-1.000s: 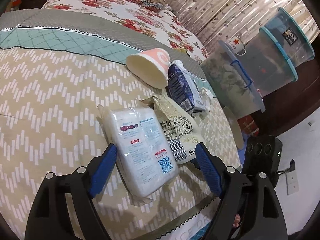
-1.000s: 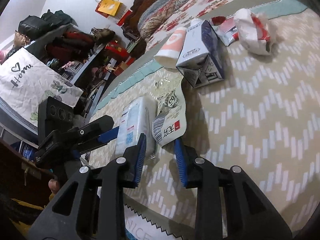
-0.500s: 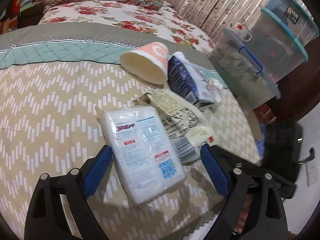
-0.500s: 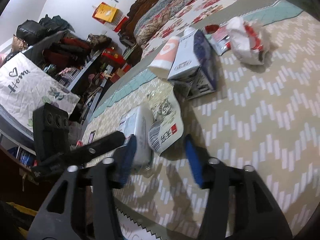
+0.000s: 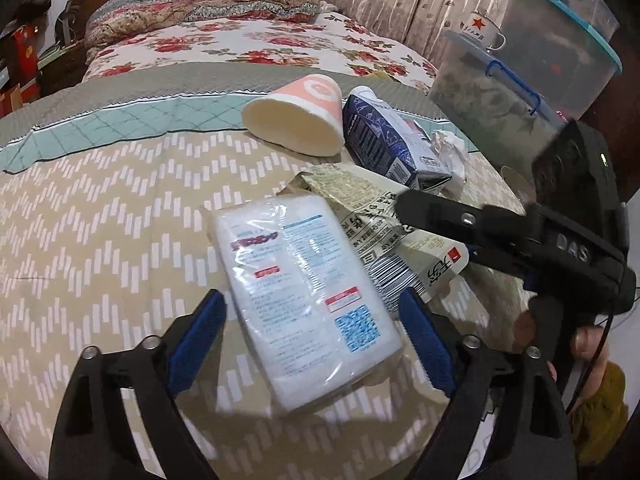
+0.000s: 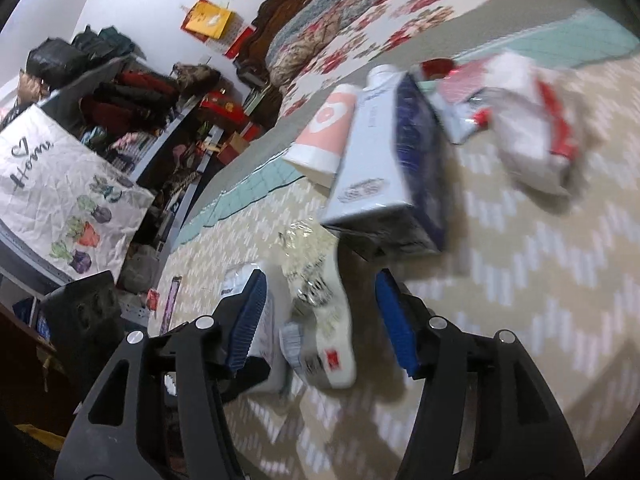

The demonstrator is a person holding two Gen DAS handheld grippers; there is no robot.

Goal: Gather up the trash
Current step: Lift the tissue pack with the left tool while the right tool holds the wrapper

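Note:
Trash lies on a beige zigzag bedspread. A white tissue pack lies between the blue pads of my open left gripper; the pads do not touch it. A crumpled printed wrapper lies beside it, then a dark blue carton and a pink paper cup on its side. My right gripper is open around the wrapper; the carton, the cup and a crumpled white and red bag lie beyond. The right gripper also shows in the left wrist view.
Stacked clear storage bins with a white mug stand at the bed's right. A floral quilt covers the far bed. Cluttered shelves and a printed white cloth stand left of the bed in the right wrist view.
Both grippers have opened wider. The right gripper moved in around the wrapper and now reaches into the left wrist view. The left gripper drew back slightly from the tissue pack.

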